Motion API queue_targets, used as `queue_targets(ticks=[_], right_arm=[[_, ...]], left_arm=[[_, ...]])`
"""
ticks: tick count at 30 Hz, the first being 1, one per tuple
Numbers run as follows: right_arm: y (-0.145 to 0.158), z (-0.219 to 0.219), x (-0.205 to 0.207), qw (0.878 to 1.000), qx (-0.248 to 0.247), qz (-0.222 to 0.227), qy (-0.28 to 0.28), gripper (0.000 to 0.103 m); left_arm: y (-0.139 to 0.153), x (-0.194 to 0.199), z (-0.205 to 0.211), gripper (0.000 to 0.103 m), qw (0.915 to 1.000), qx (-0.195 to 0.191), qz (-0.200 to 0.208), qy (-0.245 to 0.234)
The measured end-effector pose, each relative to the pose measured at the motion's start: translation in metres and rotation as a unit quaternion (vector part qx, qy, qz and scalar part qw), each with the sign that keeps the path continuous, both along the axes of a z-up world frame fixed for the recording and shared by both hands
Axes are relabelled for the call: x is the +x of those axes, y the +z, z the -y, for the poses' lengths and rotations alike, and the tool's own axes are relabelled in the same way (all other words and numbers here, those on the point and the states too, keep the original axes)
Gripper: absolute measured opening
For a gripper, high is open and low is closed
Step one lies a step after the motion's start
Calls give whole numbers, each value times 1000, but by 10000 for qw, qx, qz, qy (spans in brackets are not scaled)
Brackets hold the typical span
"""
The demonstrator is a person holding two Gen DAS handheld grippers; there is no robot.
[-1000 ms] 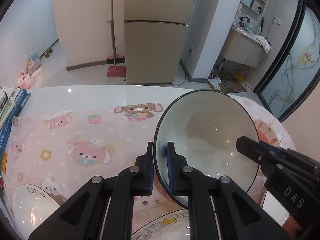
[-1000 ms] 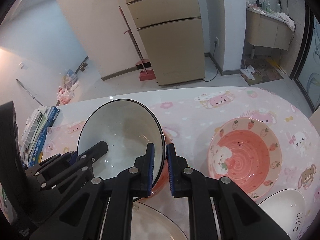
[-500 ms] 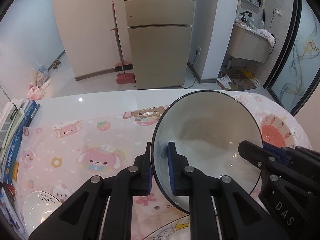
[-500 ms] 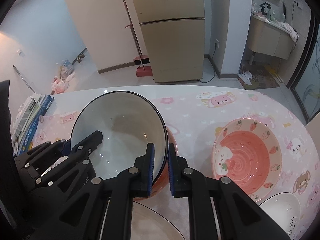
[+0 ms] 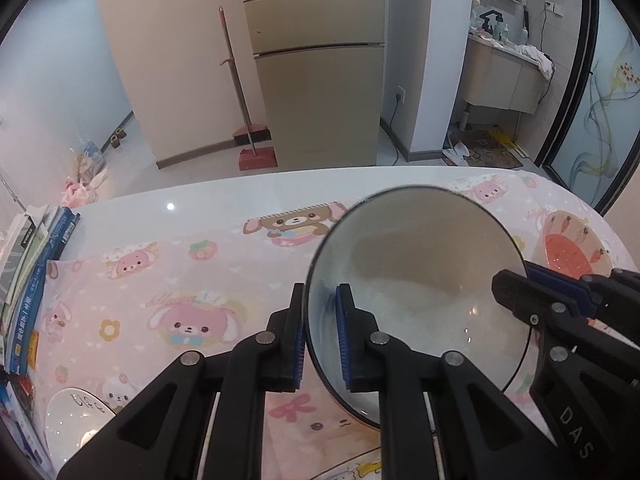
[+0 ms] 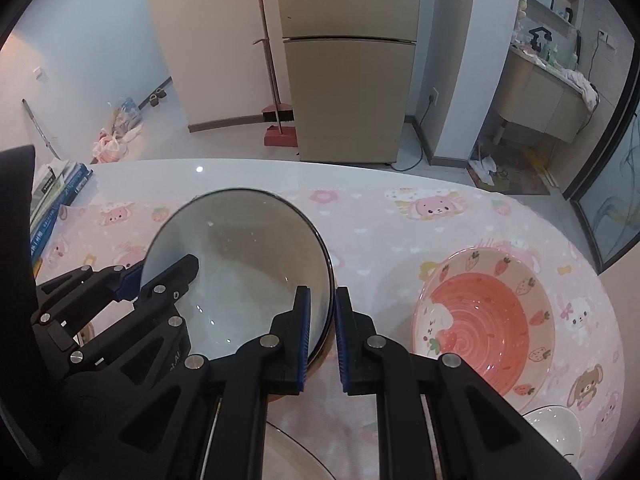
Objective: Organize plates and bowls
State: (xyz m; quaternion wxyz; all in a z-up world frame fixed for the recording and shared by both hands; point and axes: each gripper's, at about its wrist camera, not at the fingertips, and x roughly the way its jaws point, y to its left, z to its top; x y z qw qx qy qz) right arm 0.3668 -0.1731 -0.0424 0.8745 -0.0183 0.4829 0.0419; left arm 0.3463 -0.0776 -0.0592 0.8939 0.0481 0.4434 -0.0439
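Observation:
A white bowl with a thin black rim and an orange outside hangs tilted above the table, held from both sides. My left gripper is shut on its left rim, one pad inside and one outside. My right gripper is shut on the opposite rim of the same bowl. Each gripper shows in the other's view: the right gripper at the bowl's far edge, the left gripper likewise. A pink strawberry bowl stands on the cloth to the right.
A small white bowl sits at the near left, and a small white bowl at the near right. A pale plate lies under the grippers. Books are stacked on the table's left edge. A pink cartoon cloth covers the table.
Both grippers rolled slightly with the bowl between them, so it now sits nearer the middle of each view. Neither grip has changed.

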Motion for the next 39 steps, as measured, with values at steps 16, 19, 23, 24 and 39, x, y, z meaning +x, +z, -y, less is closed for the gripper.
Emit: queue_targets(ticks=[16,19,23,24,39], right_arm=[[7,10,1,9998,194,84,-47,14],[10,16,1,9993,322,156,-77,14],[11,19,3,9985,518,175,-47,9],[10,20,3,9982,564,175,-58,9],[-10,63,17,9683,2444,-178,-490,8]], left_arm=[[6,2,-12,12,9995,-323,24,23],[9,1,-15,12,9992,-406,52,45],[10,1,-17,8,9984,-559,72,15],[10,0,-17,8,9985,-541,79,0],[20,-1,-28,7,9946,-1008,247,52]])
